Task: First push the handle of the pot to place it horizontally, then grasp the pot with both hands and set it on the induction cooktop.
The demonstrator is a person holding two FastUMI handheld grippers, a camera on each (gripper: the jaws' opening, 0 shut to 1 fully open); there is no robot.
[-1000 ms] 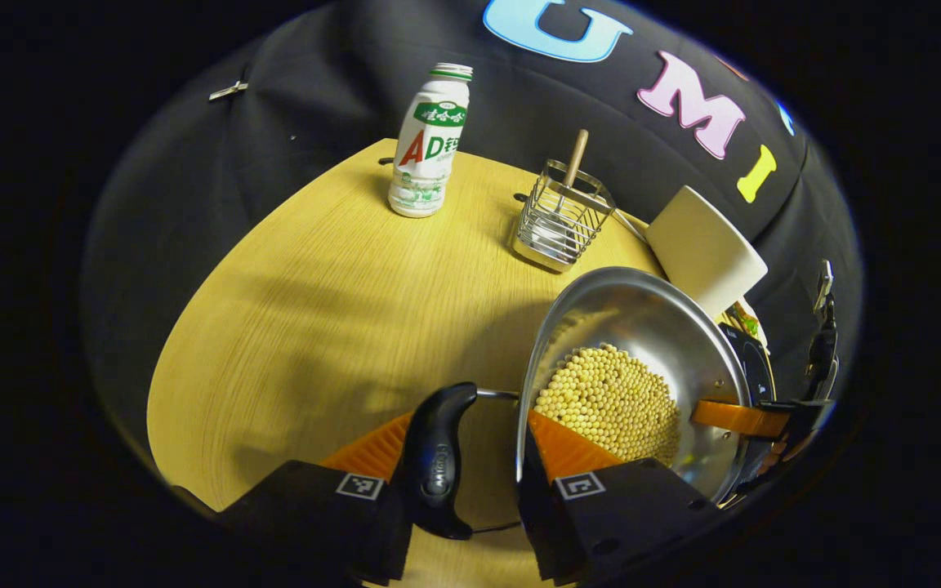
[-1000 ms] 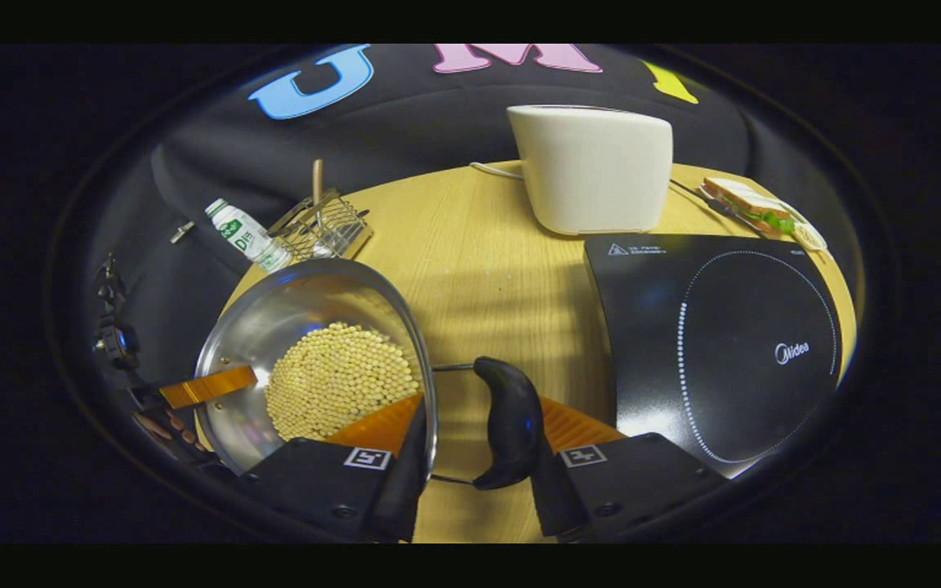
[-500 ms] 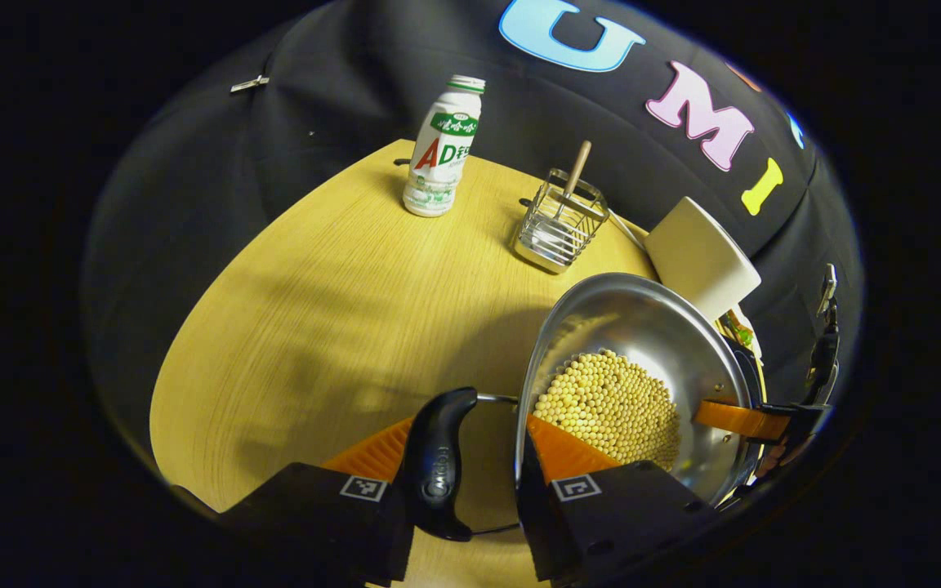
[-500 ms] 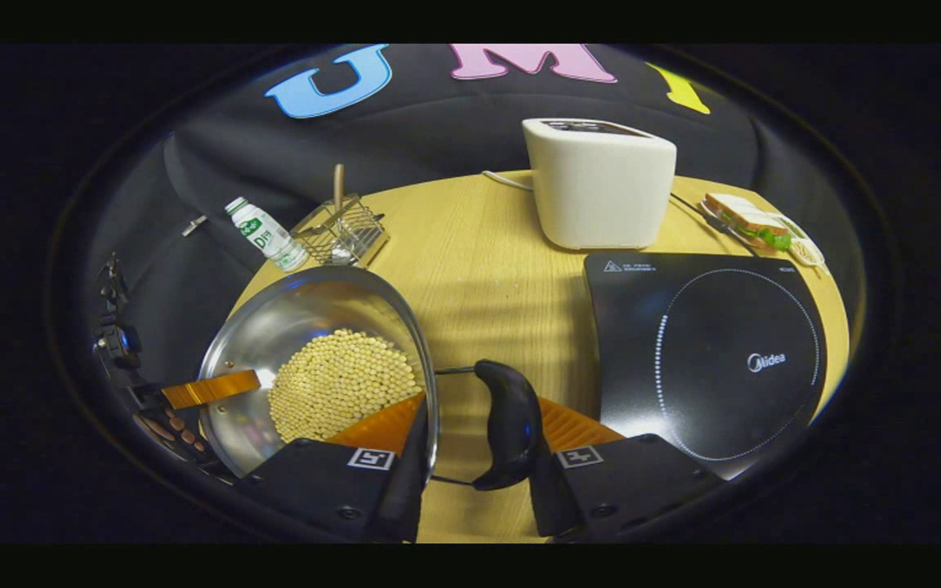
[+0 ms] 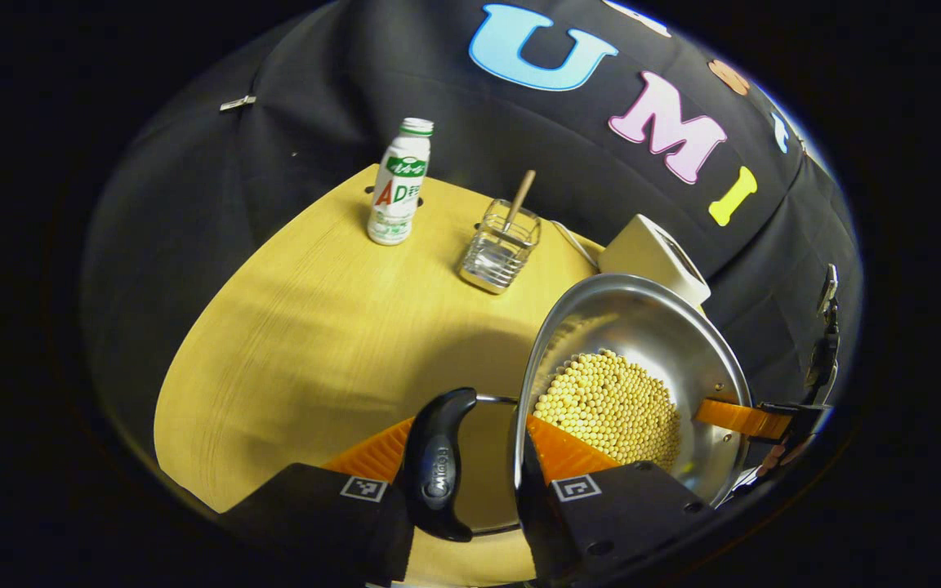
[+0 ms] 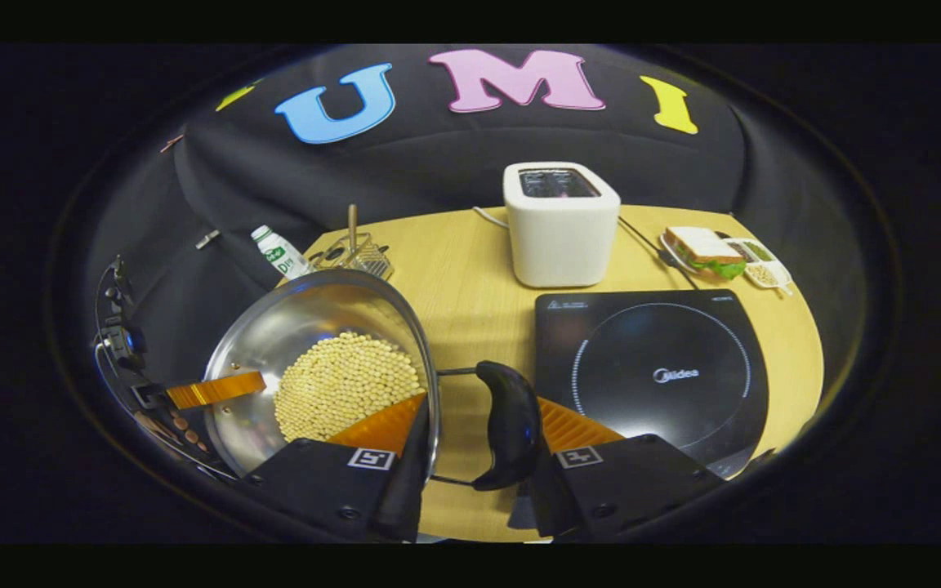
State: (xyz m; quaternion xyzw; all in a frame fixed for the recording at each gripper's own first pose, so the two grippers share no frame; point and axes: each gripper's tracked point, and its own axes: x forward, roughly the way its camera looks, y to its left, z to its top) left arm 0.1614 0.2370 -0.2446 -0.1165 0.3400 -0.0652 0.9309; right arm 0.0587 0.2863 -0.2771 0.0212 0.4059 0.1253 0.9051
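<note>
Steel pot point(image 6: 274, 343) of yellow beans held beside black induction cooktop point(image 6: 650, 367).

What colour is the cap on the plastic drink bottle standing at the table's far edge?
Green, clearest in the left gripper view: the white plastic drink bottle has a green cap.

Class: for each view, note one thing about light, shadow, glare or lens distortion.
Left gripper view: the table edge bows into a curve, the bottle leans, and a soft shadow lies beside the pot. Right gripper view: the pot's steel wall shows glare; the cooktop stays dark and legible.
</note>
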